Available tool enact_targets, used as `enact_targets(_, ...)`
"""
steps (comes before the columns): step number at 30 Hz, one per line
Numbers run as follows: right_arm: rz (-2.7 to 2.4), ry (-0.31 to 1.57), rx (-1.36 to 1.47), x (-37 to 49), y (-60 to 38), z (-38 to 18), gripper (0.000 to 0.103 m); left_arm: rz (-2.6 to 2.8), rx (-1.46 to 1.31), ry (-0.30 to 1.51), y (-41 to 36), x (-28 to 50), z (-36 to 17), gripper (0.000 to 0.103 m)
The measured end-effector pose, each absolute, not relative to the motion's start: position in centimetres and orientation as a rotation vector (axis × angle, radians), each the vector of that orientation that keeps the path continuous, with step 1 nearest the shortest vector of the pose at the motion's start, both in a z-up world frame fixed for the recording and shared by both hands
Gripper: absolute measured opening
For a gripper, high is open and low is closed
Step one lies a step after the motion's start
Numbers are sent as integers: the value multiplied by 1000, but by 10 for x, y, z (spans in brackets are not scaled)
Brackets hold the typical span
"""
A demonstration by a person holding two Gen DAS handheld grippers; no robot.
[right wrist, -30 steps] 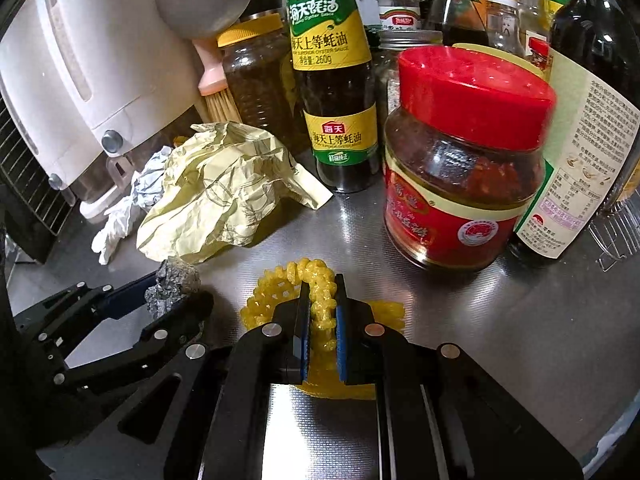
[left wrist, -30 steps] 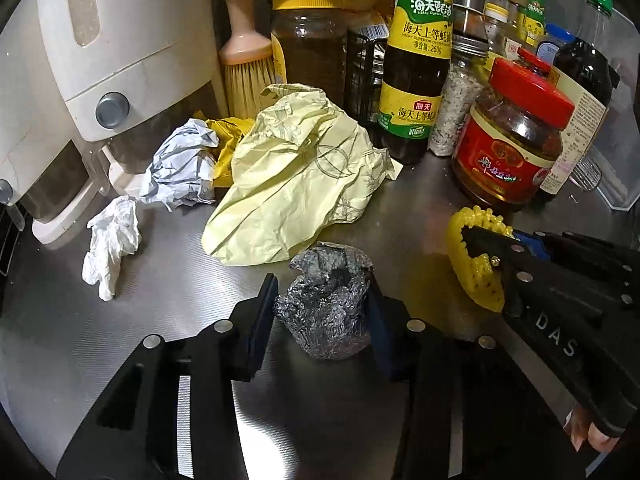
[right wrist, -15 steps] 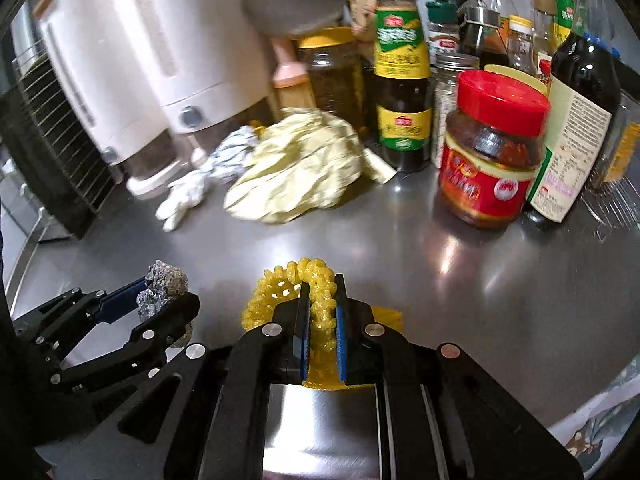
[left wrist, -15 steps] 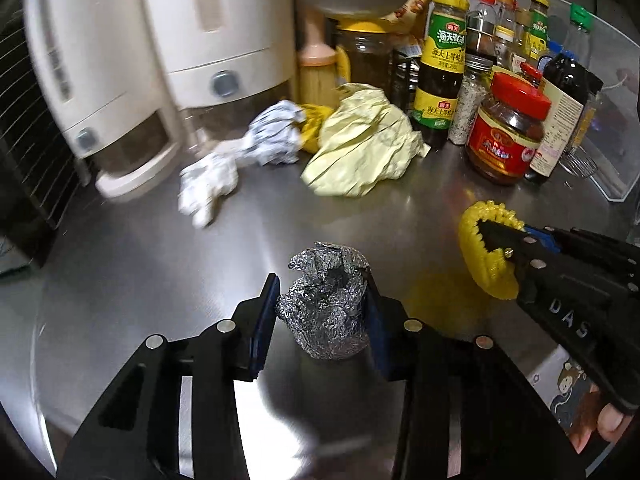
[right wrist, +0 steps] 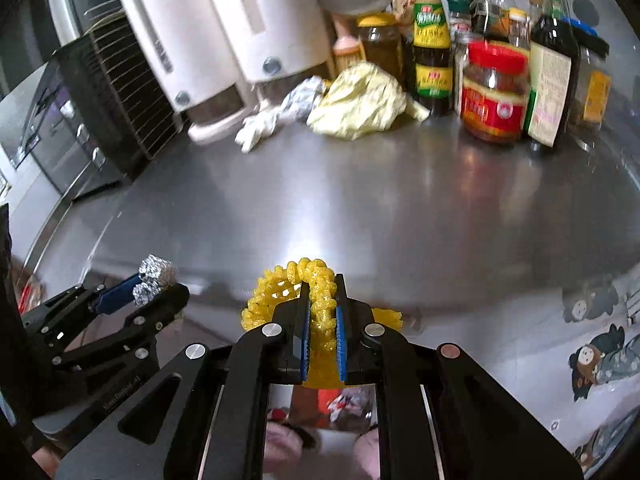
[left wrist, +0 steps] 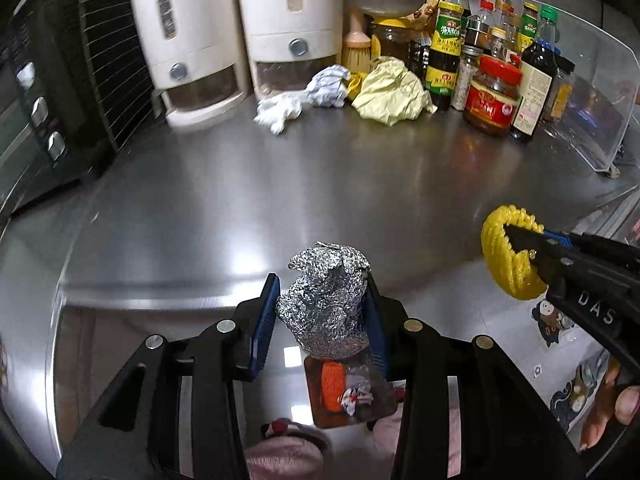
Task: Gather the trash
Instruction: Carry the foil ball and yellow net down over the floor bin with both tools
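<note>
**Both grippers loaded, clear of the tabletop edge**

The step in hand looks like the carry-off: the left gripper (left wrist: 322, 312) is clamped on a crumpled foil ball (left wrist: 326, 300), its jaws part-way closed around it, and the right gripper (right wrist: 322, 320) is pinched nearly shut on a piece of yellow foam netting (right wrist: 316, 300). Both hang at about 6 o'clock in their own views, at or past the near edge of the steel tabletop (left wrist: 320, 184). Below, partly hidden behind the fingers, sits what seems to be a bin holding orange and white scraps (left wrist: 340, 388); the next move likely calls for lining each load up over it and letting go.

More trash waits at 12 o'clock on the tabletop: a crumpled yellow paper (left wrist: 390, 94), a grey-white wad (left wrist: 326, 88) and a white tissue (left wrist: 278, 112), just in front of two white dispensers (left wrist: 236, 32) and beside the sauce bottles and jars (left wrist: 494, 94). A dark oven (left wrist: 44, 100) stands at 9 o'clock. The floor shows cartoon stickers (right wrist: 596, 360).
</note>
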State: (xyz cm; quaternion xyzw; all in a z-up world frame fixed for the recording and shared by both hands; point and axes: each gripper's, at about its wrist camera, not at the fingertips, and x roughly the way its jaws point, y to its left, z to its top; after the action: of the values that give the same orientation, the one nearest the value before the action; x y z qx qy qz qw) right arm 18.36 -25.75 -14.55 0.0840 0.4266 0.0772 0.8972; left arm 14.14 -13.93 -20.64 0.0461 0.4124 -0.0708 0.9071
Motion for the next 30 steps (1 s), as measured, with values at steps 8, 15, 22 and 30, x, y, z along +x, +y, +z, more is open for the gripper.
enact_targets(8,196,939,189,147,-239,-191,11,-120,58,907,-119,108,-254,39)
enact_targets(15,215,1022,189,142,-225,-261,11,-108,13,996,-106,99,-326,39)
enact_targets(22,212,1122,213,153,-225,-341,11,-109,-19,1095,-101,107,-404,39)
enact_targets(30,189,1237,234,171,-225,-424,11,-144,-12,1199,-113,121,-482,39)
